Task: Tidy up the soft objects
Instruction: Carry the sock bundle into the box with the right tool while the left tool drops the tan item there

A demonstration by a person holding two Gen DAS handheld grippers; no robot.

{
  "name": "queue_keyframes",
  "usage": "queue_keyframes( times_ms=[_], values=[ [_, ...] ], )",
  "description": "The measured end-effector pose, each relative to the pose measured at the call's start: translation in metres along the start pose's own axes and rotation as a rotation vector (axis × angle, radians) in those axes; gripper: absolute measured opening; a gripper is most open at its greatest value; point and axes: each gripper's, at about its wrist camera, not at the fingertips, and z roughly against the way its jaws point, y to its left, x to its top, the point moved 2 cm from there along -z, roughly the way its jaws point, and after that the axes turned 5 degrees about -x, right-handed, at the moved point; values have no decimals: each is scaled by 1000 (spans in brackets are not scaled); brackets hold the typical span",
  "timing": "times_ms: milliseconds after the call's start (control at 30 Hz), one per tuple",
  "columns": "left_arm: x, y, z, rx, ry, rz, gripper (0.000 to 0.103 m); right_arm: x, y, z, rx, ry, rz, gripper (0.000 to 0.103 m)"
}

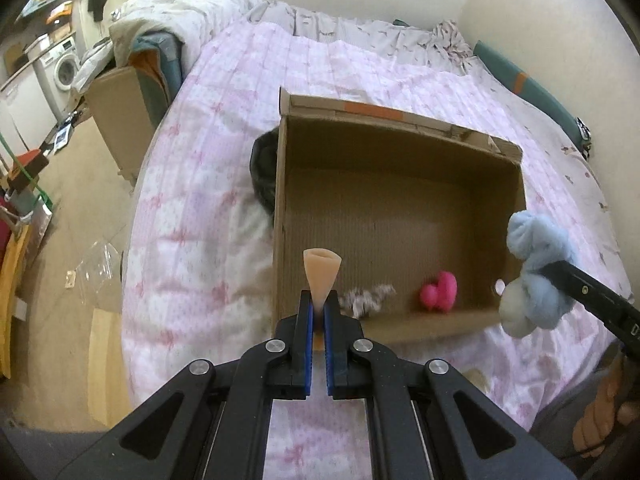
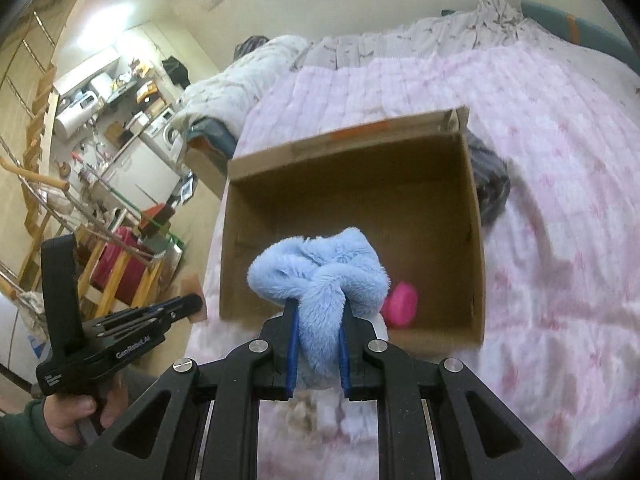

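Sticking up from between the blue pads of the left gripper (image 1: 319,312) is a peach cone-shaped soft piece (image 1: 322,276), narrow at the pinched base and flaring to an open, hollow top. A fluffy blue plush (image 2: 320,276), with a paler cream part seen beneath it in the left wrist view, is bunched into folds and held above the near edge of the cardboard box (image 1: 460,148).

The box is set open-topped on a pink patterned quilt (image 1: 208,168) covering the bed. Inside it, close to the near wall, a pink heart-shaped soft toy (image 1: 439,291) is seen, and just beside that a small crumpled piece of white printed fabric (image 1: 368,298). The rest of the box floor is shown bare. A dark item (image 1: 262,168) is pressed against the outside of one box wall, partly hidden.

The left gripper is closed almost fully, its pads clamped on the thin base of the cone, held near the front corner of the box. The right gripper (image 2: 319,334) is closed on the blue plush, its jaws kept somewhat apart by the thick fur squeezed between them.
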Motion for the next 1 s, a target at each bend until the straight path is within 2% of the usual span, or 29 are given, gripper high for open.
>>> queue_keyframes(
  times_ms=[200,467,633,800,1000],
  values=[
    [15,-9,-21,2,-23,-43,5,11,-20,-17,-37,-47,-34,18],
    [7,0,-55,-28,28,12,5,-2,-29,-43,-98,11,-19,18],
    [1,4,-55,-7,8,5,5,-9,-20,-55,-128,40,30,18],
    [-1,3,-56,4,7,-7,5,-10,-15,-61,-110,62,35,20],
    [-3,-7,-53,36,-19,-72,5,-10,-16,-58,-111,56,29,20]
  ],
)
